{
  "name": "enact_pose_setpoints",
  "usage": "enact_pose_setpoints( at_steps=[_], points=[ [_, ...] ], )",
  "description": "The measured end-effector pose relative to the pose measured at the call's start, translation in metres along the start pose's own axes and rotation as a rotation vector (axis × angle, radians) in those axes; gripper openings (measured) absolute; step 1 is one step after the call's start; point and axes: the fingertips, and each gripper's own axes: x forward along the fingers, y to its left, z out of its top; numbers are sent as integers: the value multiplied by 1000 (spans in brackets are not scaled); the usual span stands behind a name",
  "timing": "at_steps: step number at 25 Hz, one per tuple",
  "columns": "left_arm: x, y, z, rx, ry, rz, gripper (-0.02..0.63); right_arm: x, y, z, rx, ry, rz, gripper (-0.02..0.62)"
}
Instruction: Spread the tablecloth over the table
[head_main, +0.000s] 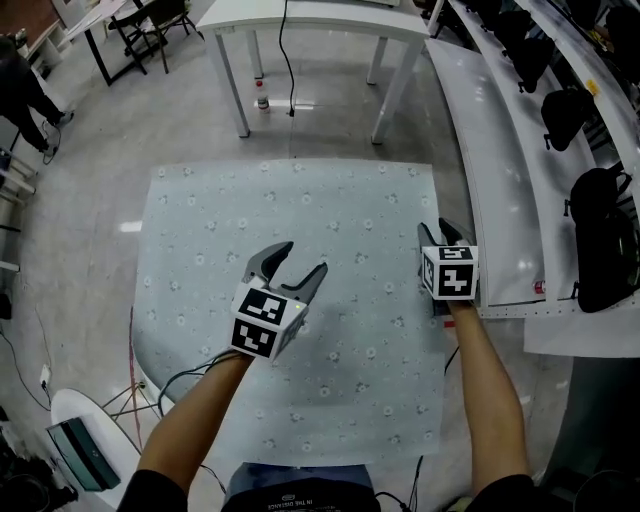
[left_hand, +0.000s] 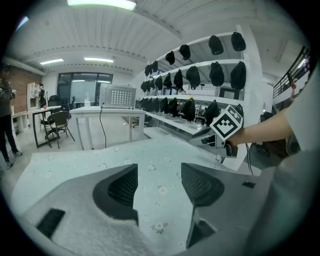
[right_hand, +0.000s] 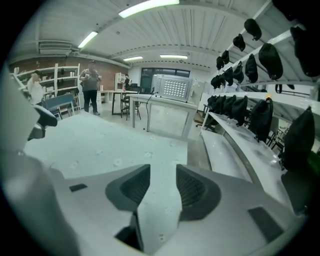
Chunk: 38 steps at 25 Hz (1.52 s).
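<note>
Item: floral tablecloth (head_main: 300, 200), pale green, lying flat across the tabletop and covering it to every edge we are seeing. Left gripper (head_main: 303, 258): we are holding it over the middle of the cloth, jaws apart, nothing between them. Right gripper (head_main: 437, 232): we are holding it at the cloth's right edge, jaws apart, pads not pressing the fabric. Hazards we are judging: a pad catching the thin fabric as a hand pulls away, dragging that edge inward or raising a ridge; the near-left corner, looking rounded and slack, slipping further off if the cloth is tugged right.
</note>
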Motion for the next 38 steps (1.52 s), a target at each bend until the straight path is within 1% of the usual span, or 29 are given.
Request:
enact_pose_setpoints(
  at_steps=[5, 13, 18, 21, 27, 31, 34, 38],
  points=[
    [-48, -5, 3, 25, -29, 27, 272, -53, 33, 15, 0, -60, 20, 167],
    [-150, -7, -6, 44, -93, 78, 281, -150, 97, 27, 0, -144, 25, 178],
    [-217, -6, -19, 30, -144, 107, 281, -210, 143, 27, 23, -196, 34, 183],
    [-251, -10, -27, 8, -162, 116, 284, -244, 169, 25, 49, -219, 56, 195],
    [-303, -22, -50, -21, -161, 138, 284, -289, 215, 6, 121, -223, 132, 202],
    [-330, -35, -60, -64, -177, 157, 284, -309, 241, -8, 153, -227, 181, 202],
    [-341, -44, -85, -106, -165, 168, 284, -320, 256, -25, 180, -229, 212, 202],
    [-351, -59, -117, -158, -161, 191, 285, -328, 272, -55, 242, -231, 253, 202]
  ],
)
